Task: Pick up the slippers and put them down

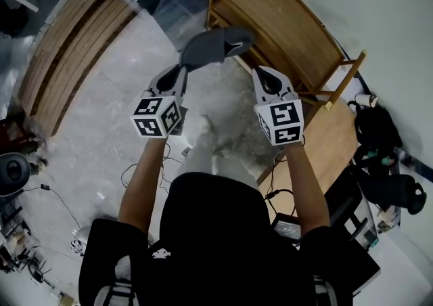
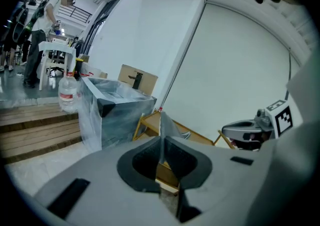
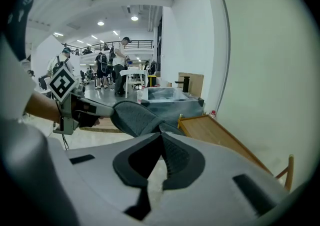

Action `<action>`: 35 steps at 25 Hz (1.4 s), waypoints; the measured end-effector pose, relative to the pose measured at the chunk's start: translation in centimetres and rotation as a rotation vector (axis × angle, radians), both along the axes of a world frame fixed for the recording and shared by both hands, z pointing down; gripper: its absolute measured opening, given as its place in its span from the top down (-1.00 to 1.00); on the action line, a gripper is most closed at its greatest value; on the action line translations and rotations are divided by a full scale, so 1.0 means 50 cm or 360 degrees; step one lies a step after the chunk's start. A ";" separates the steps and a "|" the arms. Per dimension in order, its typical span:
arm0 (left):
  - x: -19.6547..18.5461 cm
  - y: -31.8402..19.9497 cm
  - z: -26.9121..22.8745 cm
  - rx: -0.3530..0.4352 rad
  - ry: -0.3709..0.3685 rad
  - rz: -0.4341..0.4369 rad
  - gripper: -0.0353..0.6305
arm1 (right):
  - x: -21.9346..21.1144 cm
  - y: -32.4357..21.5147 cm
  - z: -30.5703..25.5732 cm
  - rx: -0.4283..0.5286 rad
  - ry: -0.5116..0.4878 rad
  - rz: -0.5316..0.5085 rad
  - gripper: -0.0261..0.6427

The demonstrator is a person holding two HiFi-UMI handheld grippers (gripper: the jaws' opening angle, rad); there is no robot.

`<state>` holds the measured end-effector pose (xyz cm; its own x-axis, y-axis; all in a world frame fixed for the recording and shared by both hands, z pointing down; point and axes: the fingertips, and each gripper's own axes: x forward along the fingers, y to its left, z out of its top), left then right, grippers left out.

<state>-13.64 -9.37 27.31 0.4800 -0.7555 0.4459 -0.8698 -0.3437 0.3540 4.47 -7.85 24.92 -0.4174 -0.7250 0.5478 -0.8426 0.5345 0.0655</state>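
Observation:
A grey slipper hangs in the air near the left end of a wooden shoe rack. My left gripper is shut on its edge. In the left gripper view that edge stands as a thin grey sheet pinched between the jaws of the left gripper. My right gripper is to the right of the slipper, at about the same height. In the right gripper view the right gripper has its pads together with nothing between them. The slipper sits just beyond them, held by the left gripper.
A plastic-wrapped dark box and a water bottle stand beyond the rack, next to wooden steps. Black bags lie at the right by a wooden board. Cables run over the pale floor. People stand far off.

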 end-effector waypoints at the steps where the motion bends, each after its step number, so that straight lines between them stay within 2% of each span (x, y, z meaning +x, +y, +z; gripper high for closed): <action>1: 0.000 0.000 0.013 -0.0009 0.0002 -0.0009 0.82 | 0.003 0.002 0.012 -0.0012 -0.0002 -0.0002 0.96; 8: 0.001 -0.008 0.097 -0.0006 -0.0017 -0.0074 0.82 | 0.017 0.015 0.097 -0.0040 -0.0009 -0.0030 0.95; 19: 0.060 0.002 0.265 0.0058 -0.0013 0.0028 0.82 | 0.013 0.043 0.287 -0.0021 -0.0058 -0.0024 0.95; 27: 0.040 0.006 0.439 0.0059 -0.0046 0.0007 0.82 | 0.021 0.059 0.459 -0.0050 -0.0050 -0.0028 0.95; 35: 0.020 -0.011 0.572 0.0087 -0.0082 -0.0003 0.82 | 0.015 0.043 0.607 -0.0068 -0.0077 -0.0022 0.95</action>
<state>-12.63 -9.93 55.90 0.4563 -0.7801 0.4280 -0.8869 -0.3598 0.2897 5.22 -5.68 55.28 -0.4540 -0.6952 0.5573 -0.8366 0.5478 0.0019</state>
